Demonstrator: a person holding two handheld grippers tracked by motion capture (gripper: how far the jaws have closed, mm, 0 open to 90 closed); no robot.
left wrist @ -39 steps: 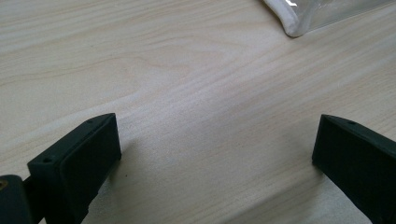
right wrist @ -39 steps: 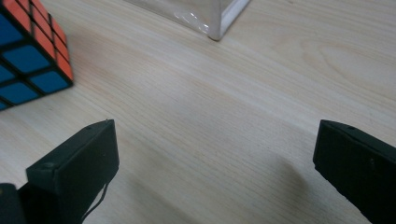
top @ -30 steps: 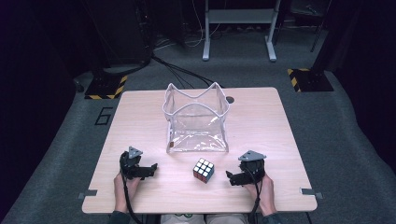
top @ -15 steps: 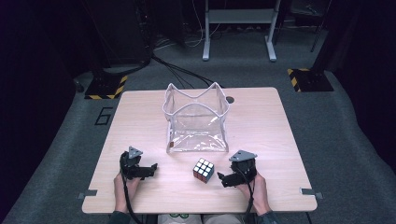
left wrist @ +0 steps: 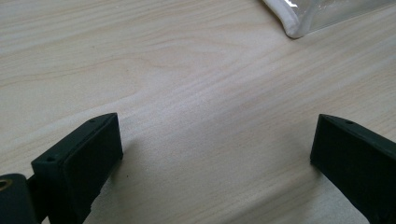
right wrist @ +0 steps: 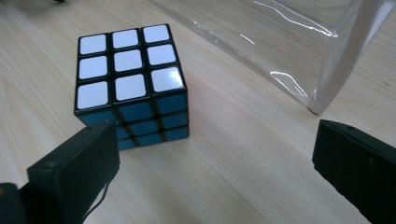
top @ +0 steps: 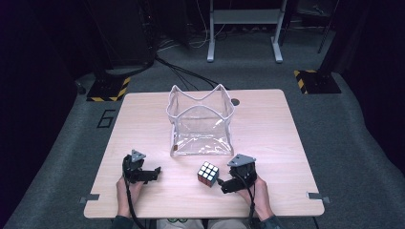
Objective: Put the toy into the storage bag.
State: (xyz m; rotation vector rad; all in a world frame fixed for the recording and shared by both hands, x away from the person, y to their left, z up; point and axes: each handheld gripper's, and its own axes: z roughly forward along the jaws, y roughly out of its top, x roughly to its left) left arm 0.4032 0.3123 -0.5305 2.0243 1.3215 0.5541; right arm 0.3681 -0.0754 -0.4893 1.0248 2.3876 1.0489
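The right gripper sits low over the table with its jaws spread wide and nothing between them yet. The puzzle cube rests flat on the wood, white face up, just ahead of the near jaw and off toward that side, so it is not centred in the gap. Beyond the far jaw stands the clear plastic bag, open at the top and empty as far as I can see. The left gripper has its jaws released too, with bare tabletop between them and the bag's white-edged corner well ahead. I'd judge the work barely begun: the cube is not yet grasped, and lifting it and dropping it into the bag remain.
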